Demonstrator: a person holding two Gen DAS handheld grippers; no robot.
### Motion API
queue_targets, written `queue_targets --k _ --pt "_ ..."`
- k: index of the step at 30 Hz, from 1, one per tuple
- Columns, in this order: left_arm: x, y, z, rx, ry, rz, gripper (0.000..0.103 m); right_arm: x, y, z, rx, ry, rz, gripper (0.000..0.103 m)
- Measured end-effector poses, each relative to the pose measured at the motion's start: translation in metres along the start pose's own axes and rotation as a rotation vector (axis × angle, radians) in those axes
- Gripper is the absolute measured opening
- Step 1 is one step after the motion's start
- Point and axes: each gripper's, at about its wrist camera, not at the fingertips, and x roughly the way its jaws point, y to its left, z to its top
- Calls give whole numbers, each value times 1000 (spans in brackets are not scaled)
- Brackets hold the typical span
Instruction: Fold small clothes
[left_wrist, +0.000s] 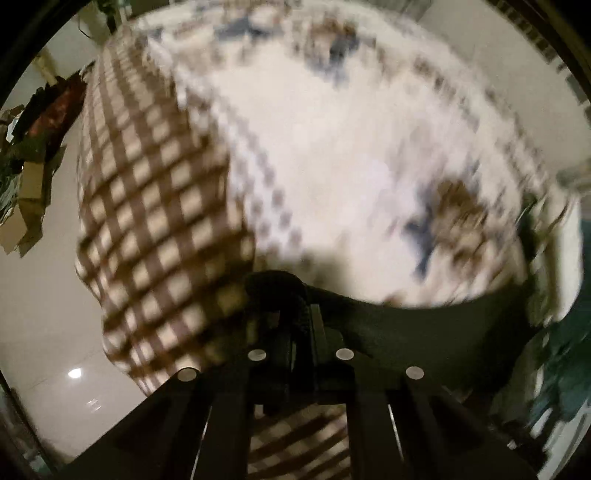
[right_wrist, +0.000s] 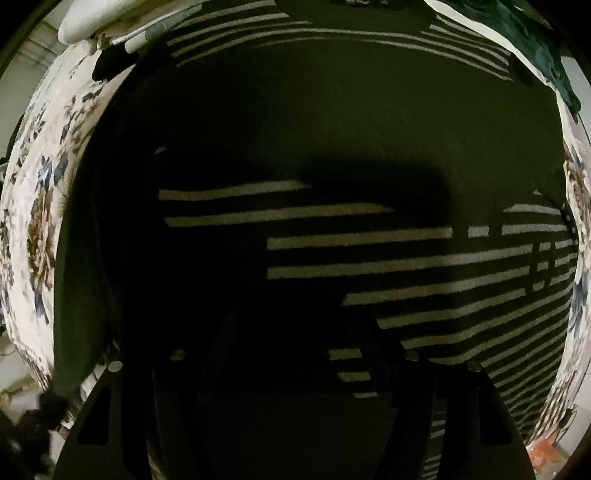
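Observation:
A dark garment with pale stripes (right_wrist: 332, 155) lies spread on a bed with a white floral cover (right_wrist: 33, 229). In the left wrist view my left gripper (left_wrist: 284, 314) is shut on a dark edge of this garment (left_wrist: 406, 325), lifted above the floral cover (left_wrist: 332, 147); the view is blurred. In the right wrist view my right gripper (right_wrist: 295, 369) is low over the garment's striped part (right_wrist: 424, 266). Its fingers are lost in shadow, so I cannot tell how the jaws stand.
A brown checked sheet (left_wrist: 155, 206) hangs down the bed's side to a pale glossy floor (left_wrist: 44, 332). Cardboard and dark clutter (left_wrist: 33, 155) lie on the floor at left. Other clothes, white (right_wrist: 99, 18) and dark green (right_wrist: 535, 33), lie at the bed's far edge.

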Motion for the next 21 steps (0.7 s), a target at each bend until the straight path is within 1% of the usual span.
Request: queue_targets --k 3,4,5,6,7,8,10,11,12,13,14,16,17,18,19,21 --pt "-20 5 33 -10 -88 -15 4 -1 -1 -7 0 -9 0 68" --pt "-21 5 40 -12 -98 -8 4 -1 -2 -9 4 -9 6 68" --pt "-18 15 50 -37 -105 17 4 0 -4 -13 8 -6 9 68" --pt "-15 24 56 -75 -101 24 4 0 -7 -18 14 -5 11 68" --pt "-12 36 61 -120 -91 5 5 -1 -9 -21 19 -4 15 68" --pt "-8 50 64 -167 -76 -34 6 -1 -11 -25 23 -3 20 68" --pt "0 65 61 -217 -41 -76 8 -1 -18 -35 29 -2 25 68" --pt "8 69 56 -233 -17 -97 17 -1 -23 -41 32 -1 29 68" --pt "14 72 50 -242 4 -110 34 -1 -29 -47 37 2 32 68" --pt "21 74 42 -253 28 -129 47 -1 -35 -52 43 6 32 68" --pt "30 73 28 -273 58 -157 66 2 -41 -57 50 10 32 68" --pt "46 71 12 -311 97 -199 67 4 -52 -68 72 21 38 68" --pt "57 67 6 -325 121 -208 67 0 -61 -66 81 26 40 68" --pt "68 63 4 -329 137 -201 67 0 -68 -73 91 28 42 68" --pt "71 60 2 -333 135 -181 67 -1 -70 -76 94 27 41 68" --pt "76 52 2 -338 87 -142 63 -4 -77 -83 94 23 39 68"
